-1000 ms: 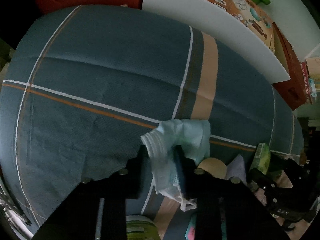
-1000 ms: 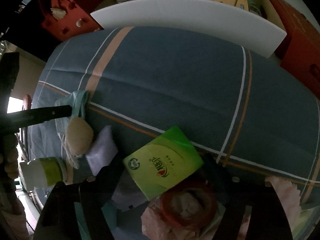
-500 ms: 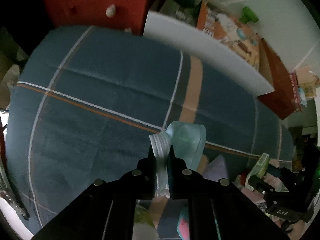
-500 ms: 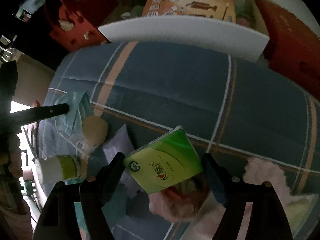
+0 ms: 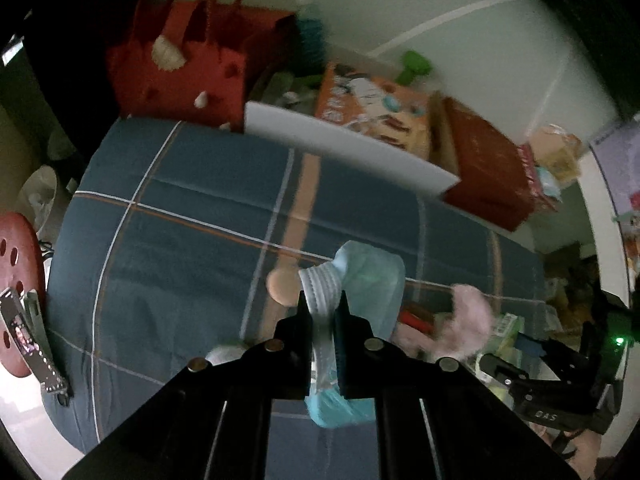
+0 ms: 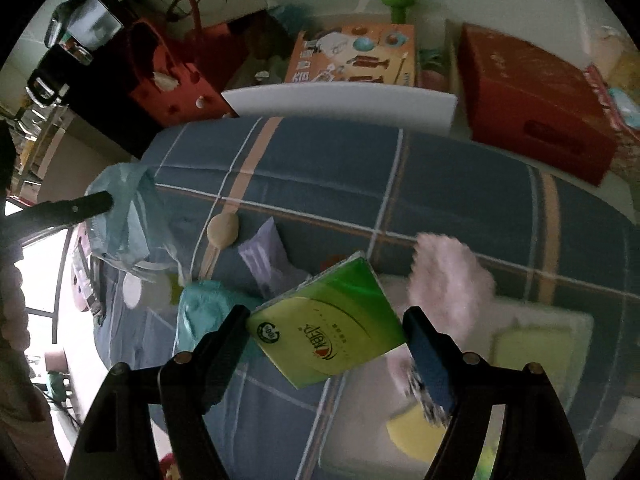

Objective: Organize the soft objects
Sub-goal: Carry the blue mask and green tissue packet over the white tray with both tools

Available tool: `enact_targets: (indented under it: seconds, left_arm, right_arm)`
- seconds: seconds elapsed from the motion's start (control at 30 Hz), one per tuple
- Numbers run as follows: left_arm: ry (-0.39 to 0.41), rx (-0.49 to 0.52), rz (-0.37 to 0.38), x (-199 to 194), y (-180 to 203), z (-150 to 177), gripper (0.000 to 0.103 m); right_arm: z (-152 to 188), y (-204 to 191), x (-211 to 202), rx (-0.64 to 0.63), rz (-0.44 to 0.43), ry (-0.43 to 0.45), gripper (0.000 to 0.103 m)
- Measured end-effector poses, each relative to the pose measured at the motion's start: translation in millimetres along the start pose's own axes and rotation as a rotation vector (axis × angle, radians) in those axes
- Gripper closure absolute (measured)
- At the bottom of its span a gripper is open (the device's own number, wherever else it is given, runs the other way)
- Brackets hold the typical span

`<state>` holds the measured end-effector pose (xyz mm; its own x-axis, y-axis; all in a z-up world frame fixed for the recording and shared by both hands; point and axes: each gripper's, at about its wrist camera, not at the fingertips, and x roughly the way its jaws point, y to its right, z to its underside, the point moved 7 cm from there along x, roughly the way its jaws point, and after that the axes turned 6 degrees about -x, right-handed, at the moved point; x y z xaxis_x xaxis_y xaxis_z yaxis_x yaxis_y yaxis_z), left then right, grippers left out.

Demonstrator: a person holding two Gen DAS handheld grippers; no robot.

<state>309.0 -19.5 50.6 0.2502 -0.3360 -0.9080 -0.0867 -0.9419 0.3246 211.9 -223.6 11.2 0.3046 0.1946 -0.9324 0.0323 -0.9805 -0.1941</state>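
Overhead, both hand-held grippers pointed steeply down at a surface (image 5: 180,208) draped in blue plaid cloth. The left hand-held gripper (image 5: 323,312) rose from the six o'clock edge of its own view, its jaws drawn together and clamped on a pale blue soft packet (image 5: 360,280) with a white ribbed edge, which hung clear of the cloth. In the right wrist view that same packet (image 6: 124,216) dangled at nine o'clock from a dark finger (image 6: 80,206).

The right hand-held gripper (image 6: 326,322) stood with its jaws wide apart yet pressed against opposite corners of a green tissue pack (image 6: 326,322), held tilted above the cloth. A fluffy pink item (image 6: 452,276) lay at about three o'clock of that pack, a lavender pouch (image 6: 266,252) at about eleven, and a round beige sponge (image 6: 223,230) farther toward ten. A white board (image 6: 340,104) edged the surface at twelve o'clock, with a red box (image 6: 532,100) beyond it at two.
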Motion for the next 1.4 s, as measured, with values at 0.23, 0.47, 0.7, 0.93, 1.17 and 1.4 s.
enact_targets:
  seconds: [0.23,0.47,0.7,0.93,1.17,1.4]
  left_arm:
    - [0.015,0.090,0.040,-39,51,40,0.094]
    - [0.005,0.177,0.073,-52,104,84,0.094]
    - [-0.044,0.232,0.108,-35,147,124,0.094]
    - [-0.123,0.267,0.134,8,176,158,0.094]
    - [-0.207,0.277,0.136,67,180,182,0.094]
    - [-0.249,0.281,0.107,122,166,201,0.094]
  right_arm:
    - [44,13,-45,0.025,0.029,0.027,0.023]
    - [91,41,-76,0.063,0.061,0.041,0.023]
    - [132,71,-82,0.105,0.090,0.028,0.022]
    - [156,101,-62,0.149,0.102,-0.010,0.022]
    - [170,123,-21,0.178,0.104,-0.075,0.022]
    - [185,140,23,0.191,0.114,-0.148,0.022]
